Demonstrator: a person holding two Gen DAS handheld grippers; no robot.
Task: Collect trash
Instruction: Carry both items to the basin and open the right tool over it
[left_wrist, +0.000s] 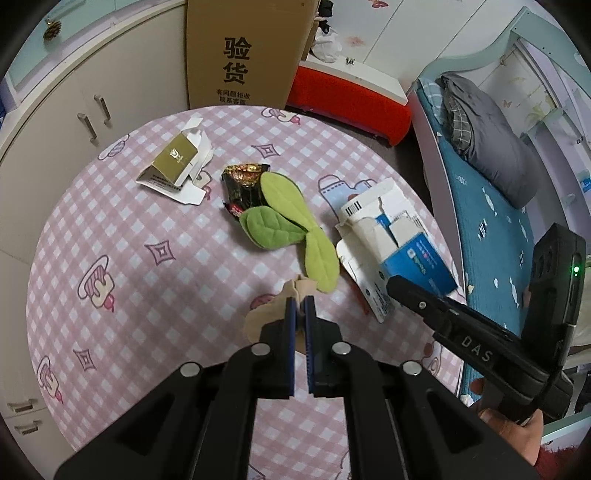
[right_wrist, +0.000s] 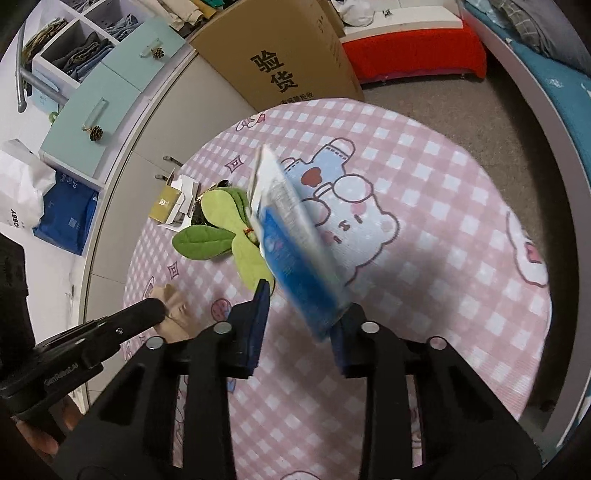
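- The left gripper (left_wrist: 300, 306) is pressed together, pinching a soft tan scrap (left_wrist: 258, 317).
- The right gripper (right_wrist: 301, 314) is spread; the torn blue-and-white box (right_wrist: 291, 236) touches only one pad.
- Only the right view shows it tilted off the checked pink tablecloth (right_wrist: 424, 206).
- Farther: fuzzy green leaves (left_wrist: 280, 218), shiny black wrapper (left_wrist: 242, 184), gold box (left_wrist: 177, 158).

Beige scrap (left_wrist: 301, 286): crumpled, sitting pinched between closed blue pads, low over the pink checked cloth.
Blue-and-white carton (right_wrist: 295, 251): torn open, flattened, tilting up, blurred, leaning against one pad.
Gold carton (left_wrist: 177, 162): lying flattened, flaps splaying, far side.
Dark wrapper (left_wrist: 242, 184): lying crinkled, partly under green leaves.
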